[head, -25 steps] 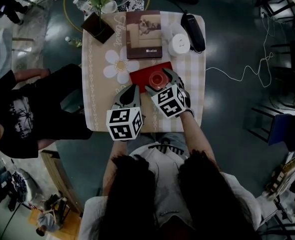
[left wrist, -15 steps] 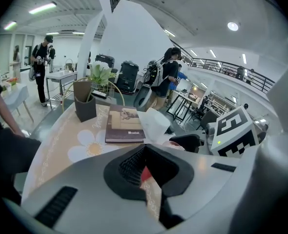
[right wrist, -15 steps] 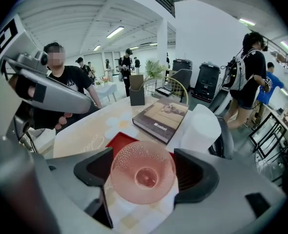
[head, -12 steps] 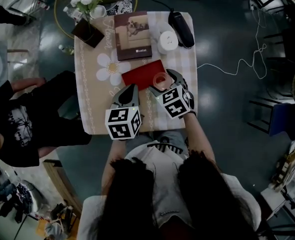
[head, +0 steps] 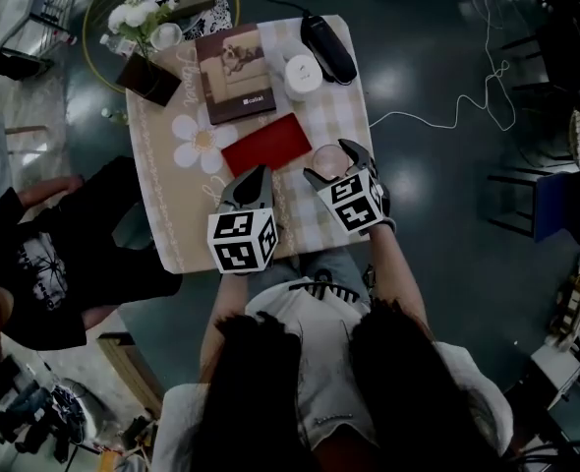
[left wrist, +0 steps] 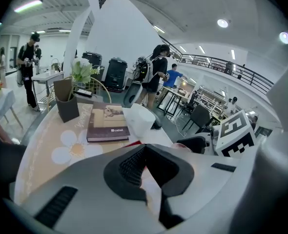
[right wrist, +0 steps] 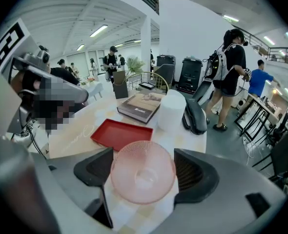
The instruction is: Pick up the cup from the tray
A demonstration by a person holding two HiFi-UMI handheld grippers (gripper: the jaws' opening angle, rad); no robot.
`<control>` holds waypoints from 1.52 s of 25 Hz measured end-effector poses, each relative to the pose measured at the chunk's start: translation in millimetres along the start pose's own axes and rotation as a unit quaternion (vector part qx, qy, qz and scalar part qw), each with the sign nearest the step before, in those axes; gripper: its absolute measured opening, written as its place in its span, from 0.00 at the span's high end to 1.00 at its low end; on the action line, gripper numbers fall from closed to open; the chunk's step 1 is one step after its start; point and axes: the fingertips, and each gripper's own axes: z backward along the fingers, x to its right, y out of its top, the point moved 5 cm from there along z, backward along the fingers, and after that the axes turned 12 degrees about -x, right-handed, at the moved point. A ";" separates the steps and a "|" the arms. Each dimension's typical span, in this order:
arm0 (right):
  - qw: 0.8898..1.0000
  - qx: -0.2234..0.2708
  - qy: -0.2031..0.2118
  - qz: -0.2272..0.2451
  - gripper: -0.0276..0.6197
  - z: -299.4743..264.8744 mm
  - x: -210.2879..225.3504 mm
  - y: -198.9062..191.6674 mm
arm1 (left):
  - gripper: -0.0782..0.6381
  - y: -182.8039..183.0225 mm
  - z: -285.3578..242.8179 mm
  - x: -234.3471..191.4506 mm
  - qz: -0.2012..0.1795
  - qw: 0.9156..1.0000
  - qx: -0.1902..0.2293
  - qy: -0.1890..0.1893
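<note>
1. The right gripper (right wrist: 144,172) has its jaws closed on the pink translucent ribbed cup (right wrist: 143,171) — one dark pad presses on each side of it.
2. The cup is off the flat red rectangular tray (right wrist: 118,132). It is just beside the tray's near right corner, over the table with a beige and checked cloth (head: 344,116). Whether it touches the cloth, I cannot tell.
3. In the dark head view the cup shows only faintly between these jaws.
4. The left gripper (left wrist: 144,155) has its jaws together with nothing between them — in its own view they cover most of the tray, and only a red sliver shows.
</note>
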 end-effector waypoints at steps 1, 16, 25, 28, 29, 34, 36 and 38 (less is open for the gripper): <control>1.000 -0.005 -0.004 -0.003 0.35 0.4 2.7 -5.2 | 0.88 -0.8 -0.9 1.9 -0.001 1.000 -0.001 -0.001; 0.999 -0.021 -0.007 -0.049 0.35 1.5 14.4 -55.0 | 0.88 -4.8 -10.3 26.8 -0.023 1.000 -0.013 -0.018; 0.998 -0.015 0.005 -0.062 0.35 3.2 11.8 -57.7 | 0.88 -6.9 -8.4 32.0 -0.030 0.999 -0.014 -0.016; 0.997 -0.003 0.011 -0.071 0.34 8.2 14.0 -55.2 | 0.88 -7.8 -6.1 31.0 -0.032 0.999 -0.014 -0.015; 0.998 -0.001 0.011 -0.065 0.34 11.0 13.7 -53.8 | 0.88 -8.0 -5.2 30.6 -0.032 0.999 -0.014 -0.015; 0.999 0.022 -0.009 -0.037 0.34 31.5 10.5 -42.2 | 0.88 -11.4 -2.7 34.2 -0.040 0.998 -0.026 -0.031; 0.998 0.041 -0.022 -0.044 0.34 41.1 12.8 -37.3 | 0.88 -12.3 -0.6 37.2 -0.043 0.998 -0.024 -0.036; 0.997 0.052 -0.028 -0.046 0.34 49.3 13.1 -33.8 | 0.88 -12.7 2.2 39.8 -0.046 0.998 -0.019 -0.038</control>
